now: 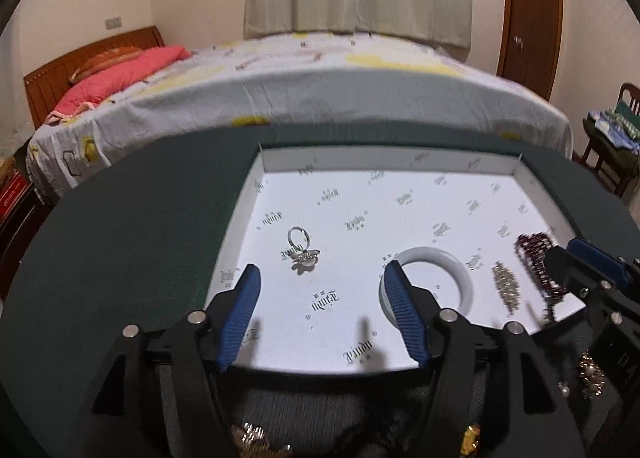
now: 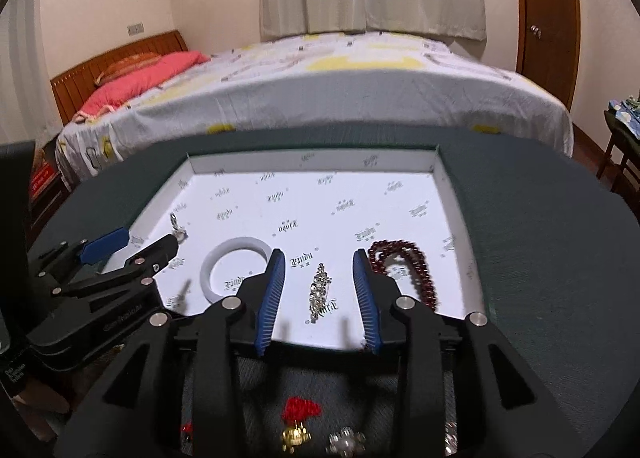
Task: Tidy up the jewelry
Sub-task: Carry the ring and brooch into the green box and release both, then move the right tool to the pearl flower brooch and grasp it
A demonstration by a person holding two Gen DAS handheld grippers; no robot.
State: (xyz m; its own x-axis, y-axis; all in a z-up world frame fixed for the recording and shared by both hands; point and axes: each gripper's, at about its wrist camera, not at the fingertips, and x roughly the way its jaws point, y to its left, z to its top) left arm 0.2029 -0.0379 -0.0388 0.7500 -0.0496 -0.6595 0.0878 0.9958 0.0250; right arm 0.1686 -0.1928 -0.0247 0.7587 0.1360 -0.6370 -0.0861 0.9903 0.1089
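Note:
A white printed tray (image 1: 384, 161) (image 2: 312, 157) lies on the dark green table. In it are a silver ring (image 1: 301, 245) (image 2: 178, 227), a white bangle (image 1: 430, 282) (image 2: 236, 270), a rhinestone clip (image 1: 506, 286) (image 2: 320, 292) and a dark red bead bracelet (image 1: 540, 270) (image 2: 404, 270). My left gripper (image 1: 322, 278) is open and empty over the tray's near left, between ring and bangle. My right gripper (image 2: 318, 262) is open and empty, its fingers either side of the rhinestone clip. Each gripper shows in the other's view: the right one (image 1: 576, 258) and the left one (image 2: 136, 244).
Loose jewelry lies on the table in front of the tray: gold pieces (image 1: 252, 438) (image 2: 296, 436), a pearl earring (image 1: 588, 374), a red ornament (image 2: 302, 408), a silver brooch (image 2: 346, 442). A bed (image 1: 304, 89) stands beyond the table, a chair (image 1: 616, 129) at right.

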